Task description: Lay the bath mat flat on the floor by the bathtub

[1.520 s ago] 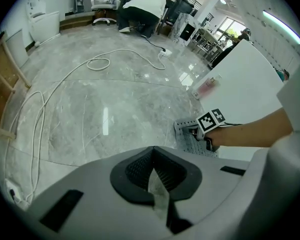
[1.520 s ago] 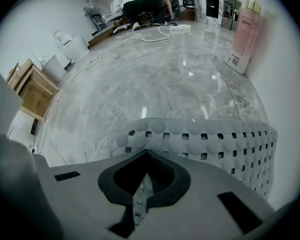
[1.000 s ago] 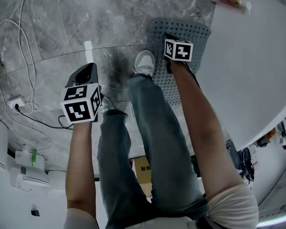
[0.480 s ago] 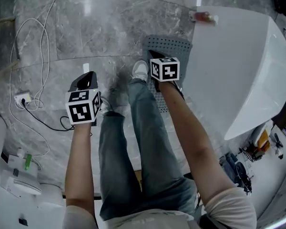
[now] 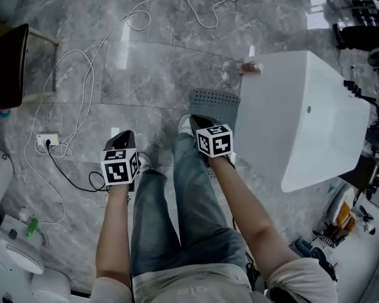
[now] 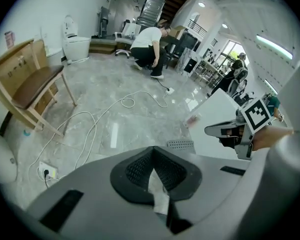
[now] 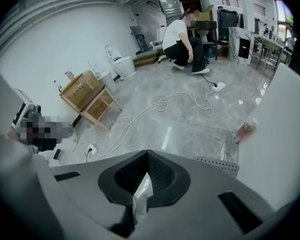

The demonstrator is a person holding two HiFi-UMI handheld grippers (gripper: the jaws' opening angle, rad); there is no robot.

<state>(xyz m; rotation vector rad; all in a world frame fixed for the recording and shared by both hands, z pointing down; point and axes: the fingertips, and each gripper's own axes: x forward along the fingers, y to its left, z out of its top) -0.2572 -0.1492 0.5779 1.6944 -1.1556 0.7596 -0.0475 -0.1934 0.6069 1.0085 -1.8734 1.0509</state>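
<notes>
Head view, grey bath mat lying flat on the floor against the white bathtub, just beyond the right tool, left gripper view, left tool jaws pressed together, right gripper view, right tool jaws together too

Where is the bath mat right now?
In the head view the bath mat lies on the floor just left of the bathtub, directly ahead of the right gripper.
</notes>
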